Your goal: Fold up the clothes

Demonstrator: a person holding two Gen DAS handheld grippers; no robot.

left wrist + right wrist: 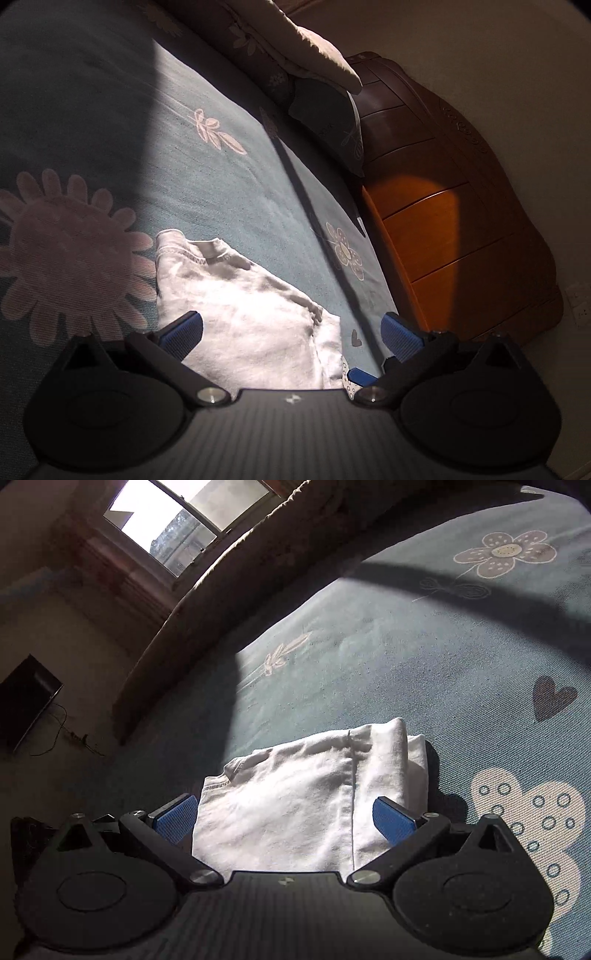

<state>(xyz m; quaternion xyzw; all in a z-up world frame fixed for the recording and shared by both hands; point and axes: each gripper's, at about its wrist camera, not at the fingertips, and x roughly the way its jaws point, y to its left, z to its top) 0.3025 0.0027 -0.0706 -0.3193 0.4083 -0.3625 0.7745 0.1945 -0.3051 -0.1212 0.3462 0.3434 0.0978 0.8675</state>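
A white garment (pixel 243 314) lies folded into a compact stack on the blue flowered bedspread (pixel 229 184). In the left wrist view its collar end points away from me. My left gripper (pixel 291 336) hovers over its near part, open, with the blue pads (pixel 184 334) wide apart and nothing between them. From the right wrist the same white garment (pixel 306 805) shows a folded edge along its right side. My right gripper (pixel 284 818) is open above it, one pad (pixel 393 821) over the folded edge. A small blue piece of the other gripper (pixel 360 376) shows past the garment's right corner.
A dark wooden headboard (pixel 443 192) and pillows (pixel 295 66) stand beyond the bed in the left wrist view. In the right wrist view, the bedspread (pixel 406 657) ends at a brown edge (pixel 207 587), with floor, a dark screen (pixel 26 698) and a window (pixel 177 517) beyond.
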